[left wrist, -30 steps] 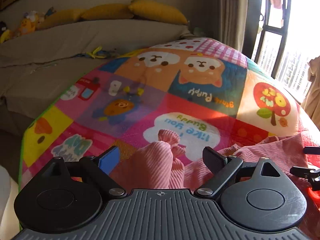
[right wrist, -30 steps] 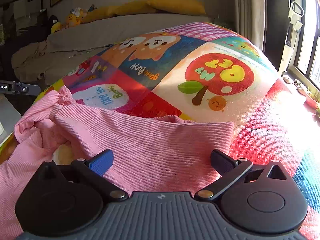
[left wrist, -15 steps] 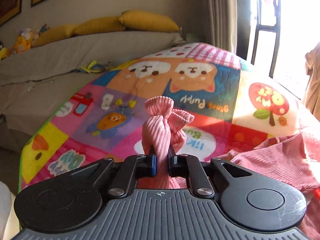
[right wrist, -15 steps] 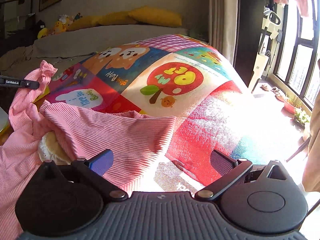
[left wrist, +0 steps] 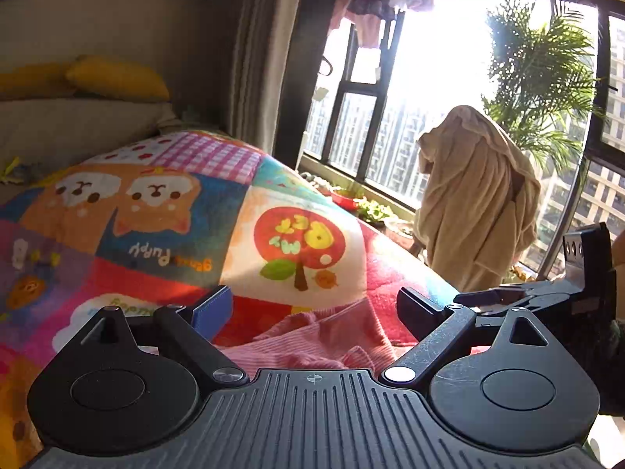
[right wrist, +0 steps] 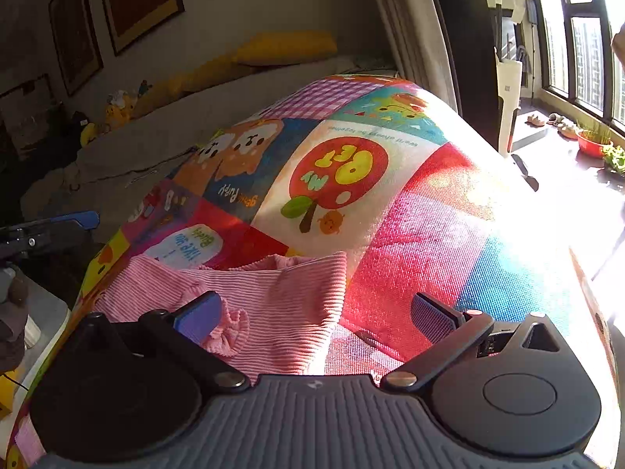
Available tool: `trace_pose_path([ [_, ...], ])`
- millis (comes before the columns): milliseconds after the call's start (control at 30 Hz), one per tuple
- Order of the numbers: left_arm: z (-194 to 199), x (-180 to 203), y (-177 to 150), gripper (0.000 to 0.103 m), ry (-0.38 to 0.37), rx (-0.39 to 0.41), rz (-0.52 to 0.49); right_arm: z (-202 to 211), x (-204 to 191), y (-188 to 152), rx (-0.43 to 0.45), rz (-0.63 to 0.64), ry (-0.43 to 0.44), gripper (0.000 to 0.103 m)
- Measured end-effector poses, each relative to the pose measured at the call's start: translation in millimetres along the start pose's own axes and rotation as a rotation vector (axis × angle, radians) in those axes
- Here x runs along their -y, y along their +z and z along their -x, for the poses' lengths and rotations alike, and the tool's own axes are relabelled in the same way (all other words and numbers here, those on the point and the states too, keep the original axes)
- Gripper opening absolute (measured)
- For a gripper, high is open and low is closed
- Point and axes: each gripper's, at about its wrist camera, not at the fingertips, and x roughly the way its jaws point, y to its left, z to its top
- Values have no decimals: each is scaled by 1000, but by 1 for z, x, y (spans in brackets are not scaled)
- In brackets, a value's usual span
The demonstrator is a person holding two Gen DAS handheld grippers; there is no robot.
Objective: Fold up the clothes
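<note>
Now your left hand-held gripper point(left wrist: 312, 308) and right hand-held gripper point(right wrist: 316, 312) both gape, empty; pink top point(right wrist: 273, 297) lies partly folded on blanket point(right wrist: 429, 215), sleeve tucked in.

Strong daylight pours through the window point(left wrist: 429, 90) at the upper right of both views, blowing the panes out to white. Glare washes over the blanket point(right wrist: 508, 215) at the right of the right wrist view, bleaching its colours. The left side lies dim and shadowed. Fisheye distortion bends straight lines near the edges.
</note>
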Motion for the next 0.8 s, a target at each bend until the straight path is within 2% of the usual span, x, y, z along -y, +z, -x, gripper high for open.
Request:
trace_pose_path([
  [67,-12,2,-14,95,3,-71,-28,-10,-13,-1,-18,34,47,102],
  [100,-16,4,-21,95,15,-99,-48,-15,-19,-1,-26,50,71,96],
  [133,-18,6,-28,95,38,-122,-71,-20,-26,-2,-35,67,95,82],
  [233,-17,4,-42,95,102,-147,-104,-34,-45,-3,-62,118,166,57],
  [333,-7,-5,-49,95,117,-149,-78,-47,-58,-4,-87,135,222,52],
  [467,-2,-14,-55,95,101,-159,-62,-64,-59,-4,-127,92,265,53],
  [533,-4,-13,-59,95,94,-171,-77,-73,-54,-1,-131,34,298,64],
  [600,-8,-12,-63,95,76,-177,-84,-82,-48,3,-130,-39,345,69],
  [667,-13,-11,-67,95,56,-185,-89,-89,-36,7,-137,-166,459,82],
  [700,-16,-10,-68,95,46,-189,-94,-95,-29,8,-147,-246,539,93],
  [733,-19,-8,-68,95,41,-191,-98,-100,-23,9,-156,-314,601,97],
  [800,-26,-4,-68,95,26,-194,-112,-108,-12,9,-169,-428,692,97],
])
